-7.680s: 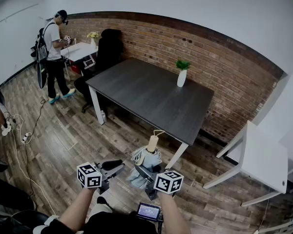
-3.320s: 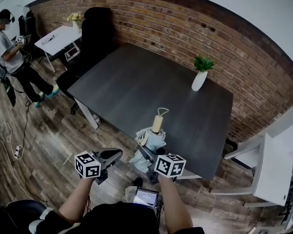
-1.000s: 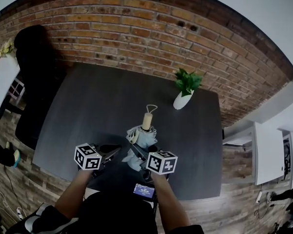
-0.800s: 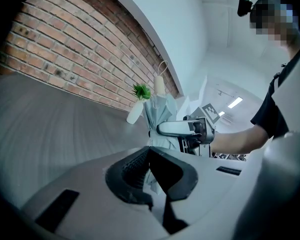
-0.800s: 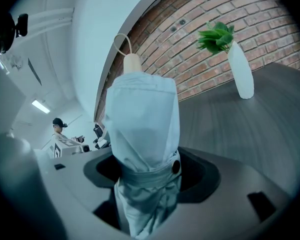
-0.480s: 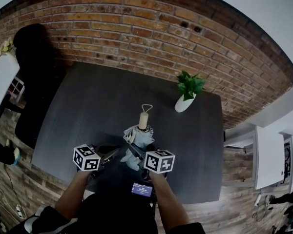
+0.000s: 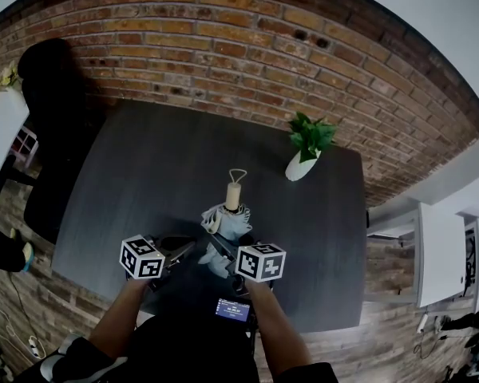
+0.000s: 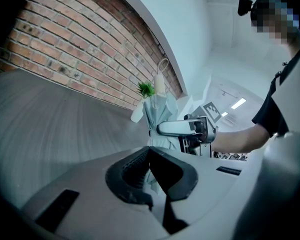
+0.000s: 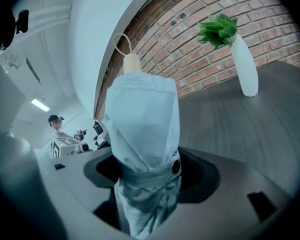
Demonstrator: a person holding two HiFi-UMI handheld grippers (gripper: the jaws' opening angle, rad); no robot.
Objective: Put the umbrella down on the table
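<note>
Two grippers: the left gripper (image 7: pixel 178 250) and the right gripper (image 7: pixel 223 250) sit side by side over the near edge of the table (image 7: pixel 136 174).
Umbrella look: the umbrella (image 9: pixel 142 129) is folded short, its pale blue-grey fabric bunched in loose pleats. A strap of the same cloth binds it, fastened with a dark round snap. A tan handle tops it, with a thin cord loop at the end.
Umbrella place: it is upright above the dark tabletop, handle up and pointing away from the person, just right of the left gripper. Its lower end is hidden, so contact with the table cannot be told.
Right gripper: its jaws are clamped on the umbrella's strapped lower part, with fabric spilling out below the pads.
Left gripper: its jaw tips meet, with nothing held. It rests apart from the umbrella.
Table: dark grey, set against a brick wall (image 7: pixel 223 38).
Vase: a white vase (image 7: pixel 298 167) with a green plant stands near the far right corner, well apart from the umbrella.
Chair: a black chair (image 7: pixel 52 78) stands at the table's left end.
</note>
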